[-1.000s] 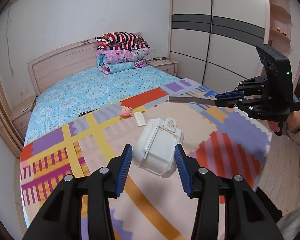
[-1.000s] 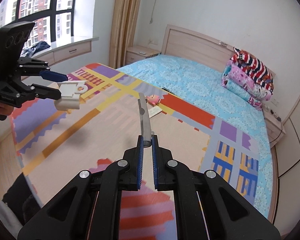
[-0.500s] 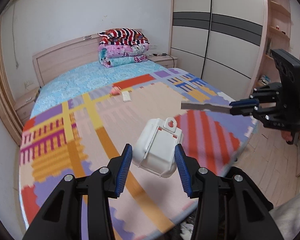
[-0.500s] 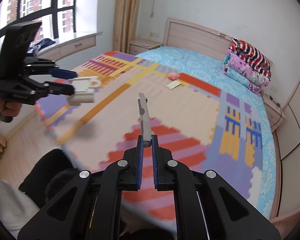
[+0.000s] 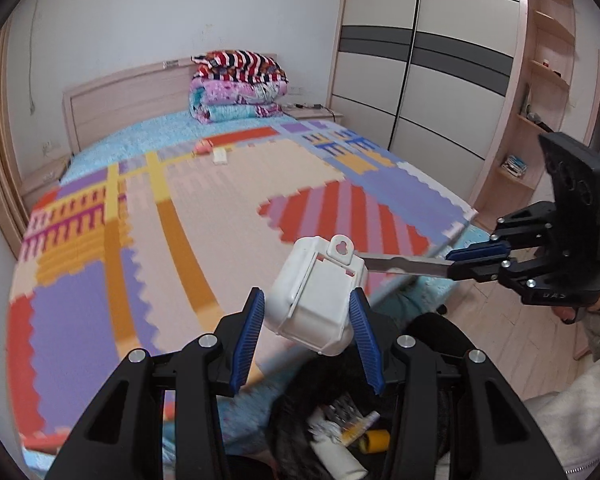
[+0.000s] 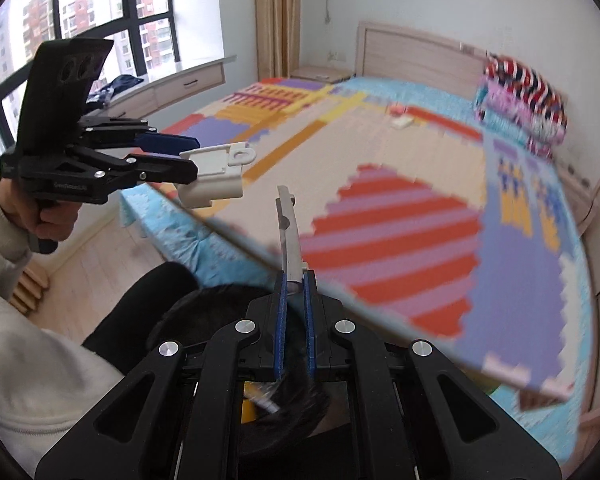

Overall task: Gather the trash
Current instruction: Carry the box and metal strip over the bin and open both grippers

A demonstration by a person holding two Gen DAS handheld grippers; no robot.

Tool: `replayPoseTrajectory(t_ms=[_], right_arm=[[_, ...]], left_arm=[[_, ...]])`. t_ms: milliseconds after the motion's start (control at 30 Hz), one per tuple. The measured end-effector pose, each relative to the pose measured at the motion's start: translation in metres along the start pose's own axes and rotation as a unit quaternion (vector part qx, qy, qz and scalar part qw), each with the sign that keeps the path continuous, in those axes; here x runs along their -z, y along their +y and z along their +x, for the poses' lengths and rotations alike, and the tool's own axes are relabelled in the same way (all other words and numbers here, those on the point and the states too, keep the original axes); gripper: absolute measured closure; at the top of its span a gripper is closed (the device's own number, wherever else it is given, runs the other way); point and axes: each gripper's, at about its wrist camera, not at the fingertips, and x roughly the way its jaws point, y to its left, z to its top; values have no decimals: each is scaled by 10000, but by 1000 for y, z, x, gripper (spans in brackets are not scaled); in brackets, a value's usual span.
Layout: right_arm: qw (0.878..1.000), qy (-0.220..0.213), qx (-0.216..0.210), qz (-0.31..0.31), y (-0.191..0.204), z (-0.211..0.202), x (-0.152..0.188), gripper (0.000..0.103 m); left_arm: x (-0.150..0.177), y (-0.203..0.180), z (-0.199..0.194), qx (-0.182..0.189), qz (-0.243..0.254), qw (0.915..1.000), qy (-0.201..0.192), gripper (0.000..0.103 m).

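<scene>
Both grippers have pulled back from over the bed [image 5: 204, 208] to its foot edge, where a black bag [image 5: 432, 336] with trash in it now shows below them. Left gripper [image 5: 306, 316] grips one white plastic box [image 5: 316, 300], and right gripper [image 6: 295, 304] is clamped on one flat metal strip [image 6: 290, 236], both held in the air above the bag. Two small items [image 5: 214, 151] lie far up the bed, with one stack of folded quilts [image 5: 238, 86] at the headboard.
</scene>
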Motion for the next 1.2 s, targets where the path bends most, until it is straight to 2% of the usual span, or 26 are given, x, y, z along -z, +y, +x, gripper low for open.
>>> replayPoseTrajectory(t_ms=[200, 367, 700, 933, 1133, 1200], right_arm=[[9987, 321, -385, 26, 12, 6, 28, 94], [9956, 730, -586, 64, 23, 21, 52, 94], [9860, 1485, -679, 329, 28, 72, 95, 94], [9817, 1768, -630, 332, 36, 101, 100, 94], [9796, 1855, -722, 279, 41, 118, 100, 93], [9787, 1864, -785, 348, 41, 121, 100, 88]], left_arm=[[33, -11, 6, 219, -170, 9994, 224, 60], [64, -18, 23, 425, -286, 9968, 621, 60], [117, -17, 70, 303, -546, 9876, 1440, 60], [136, -14, 95, 241, -624, 9801, 1869, 60], [137, -15, 98, 312, -683, 9791, 1892, 60], [137, -16, 98, 354, -682, 9785, 1914, 59]])
